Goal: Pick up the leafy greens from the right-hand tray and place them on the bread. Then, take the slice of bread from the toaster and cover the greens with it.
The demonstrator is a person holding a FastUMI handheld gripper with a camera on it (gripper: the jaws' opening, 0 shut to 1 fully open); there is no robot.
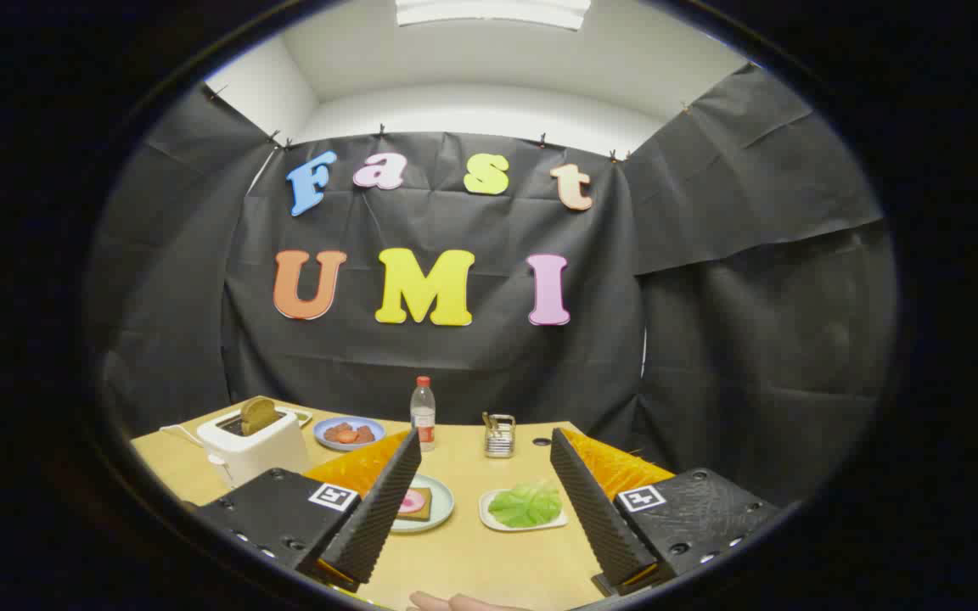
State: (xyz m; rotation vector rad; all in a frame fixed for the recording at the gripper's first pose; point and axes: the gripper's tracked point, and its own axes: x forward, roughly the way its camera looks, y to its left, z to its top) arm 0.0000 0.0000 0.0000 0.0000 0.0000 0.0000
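My gripper (486,447) stands open above the wooden table, with nothing between its fingers. The leafy greens (525,504) lie on a small white tray (490,518), between the fingers and closer to the right one. Left of them a slice of bread (418,504) with a pink piece on it rests on a pale round plate (443,507), partly hidden by the left finger (379,501). Farther back on the left stands a white toaster (253,448) with a brown bread slice (258,415) sticking up out of its slot.
Beyond the fingers stand a clear bottle (424,413) with a red cap, a blue plate (349,433) of reddish food and a small metal holder (499,435). A person's hand (455,603) shows at the table's near edge. Black cloth walls close in the table.
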